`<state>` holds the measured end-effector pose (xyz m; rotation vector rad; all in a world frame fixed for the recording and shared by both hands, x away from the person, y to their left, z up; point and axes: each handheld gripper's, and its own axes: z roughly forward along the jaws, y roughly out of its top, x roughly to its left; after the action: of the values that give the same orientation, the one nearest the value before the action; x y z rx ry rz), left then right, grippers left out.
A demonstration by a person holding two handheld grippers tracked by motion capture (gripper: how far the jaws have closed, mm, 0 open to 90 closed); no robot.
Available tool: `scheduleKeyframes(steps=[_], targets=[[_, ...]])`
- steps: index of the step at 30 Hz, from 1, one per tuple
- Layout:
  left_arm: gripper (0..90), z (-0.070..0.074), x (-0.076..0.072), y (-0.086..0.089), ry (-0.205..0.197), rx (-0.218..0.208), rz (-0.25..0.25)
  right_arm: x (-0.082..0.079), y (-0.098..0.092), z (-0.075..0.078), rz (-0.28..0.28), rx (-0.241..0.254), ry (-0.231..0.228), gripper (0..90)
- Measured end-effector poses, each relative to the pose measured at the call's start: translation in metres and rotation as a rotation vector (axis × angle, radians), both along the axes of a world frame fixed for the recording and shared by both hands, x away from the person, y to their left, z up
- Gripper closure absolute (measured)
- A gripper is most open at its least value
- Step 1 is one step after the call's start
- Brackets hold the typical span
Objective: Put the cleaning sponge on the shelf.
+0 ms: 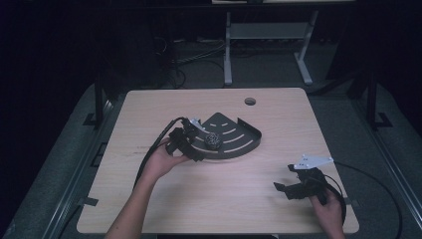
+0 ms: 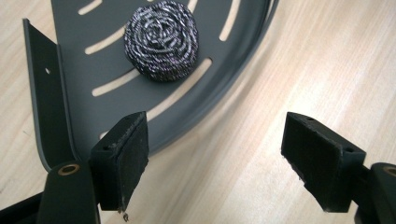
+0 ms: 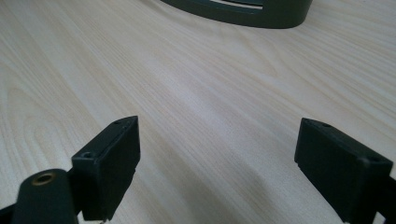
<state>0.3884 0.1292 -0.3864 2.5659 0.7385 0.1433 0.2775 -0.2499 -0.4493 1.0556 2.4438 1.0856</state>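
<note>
A dark grey fan-shaped slotted tray (image 1: 238, 135) lies mid-table with a round steel-wool scourer (image 1: 213, 141) on its left part. My left gripper (image 1: 199, 149), held in a hand, sits at the tray's front-left corner. In the left gripper view the gripper (image 2: 217, 161) is open and empty, the scourer (image 2: 161, 41) lies ahead of it on the tray (image 2: 74, 60), its left jaw is over the tray's rim and its right jaw over bare wood. My right gripper (image 1: 285, 177) rests near the front right, open (image 3: 233, 163) over bare table, with the tray's wall (image 3: 252, 11) far ahead.
The wooden table (image 1: 164, 204) has a round cable hole (image 1: 250, 101) near its far edge. Black cables trail from both grippers off the table's left and right sides. Beyond the table stand a white desk frame (image 1: 228, 55) and floor cables.
</note>
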Motion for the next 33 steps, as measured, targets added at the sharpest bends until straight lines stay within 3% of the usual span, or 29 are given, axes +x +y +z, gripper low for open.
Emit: scheduleKeyframes(steps=[33], targets=[[22.6,-0.012,-0.043,0.037,0.006,-0.031,0.015,0.000,0.003,-0.002,0.004,-0.012,0.010,13.8]])
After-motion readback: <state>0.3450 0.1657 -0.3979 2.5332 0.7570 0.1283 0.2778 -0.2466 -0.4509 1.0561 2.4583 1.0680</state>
